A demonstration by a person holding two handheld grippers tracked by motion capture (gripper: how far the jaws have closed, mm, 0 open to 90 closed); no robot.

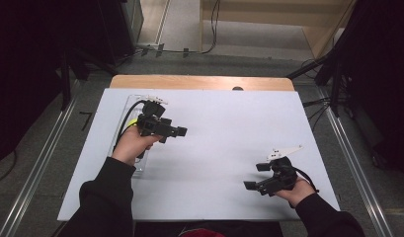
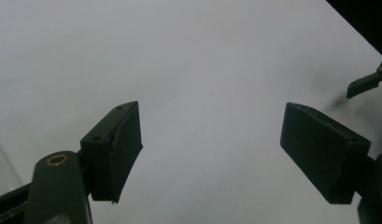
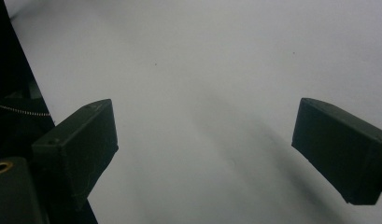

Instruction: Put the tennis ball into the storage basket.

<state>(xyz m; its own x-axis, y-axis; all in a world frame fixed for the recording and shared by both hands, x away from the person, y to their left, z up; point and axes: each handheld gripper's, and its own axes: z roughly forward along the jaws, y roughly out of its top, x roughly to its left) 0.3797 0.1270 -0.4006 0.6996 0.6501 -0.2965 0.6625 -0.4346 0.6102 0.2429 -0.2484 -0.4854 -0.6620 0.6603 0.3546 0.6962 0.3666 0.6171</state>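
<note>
White sheet (image 1: 214, 128) bare mid-table | both tongs (left (image 1: 177, 132), right (image 1: 255, 176)) agape, empty

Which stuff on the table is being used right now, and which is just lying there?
In use:
- left gripper, jaws open, nothing between them
- right gripper, jaws open, nothing between them
- clear tray under the left hand, with something yellow in it

Just lying about:
- white table
- dark knob at the far edge
</note>
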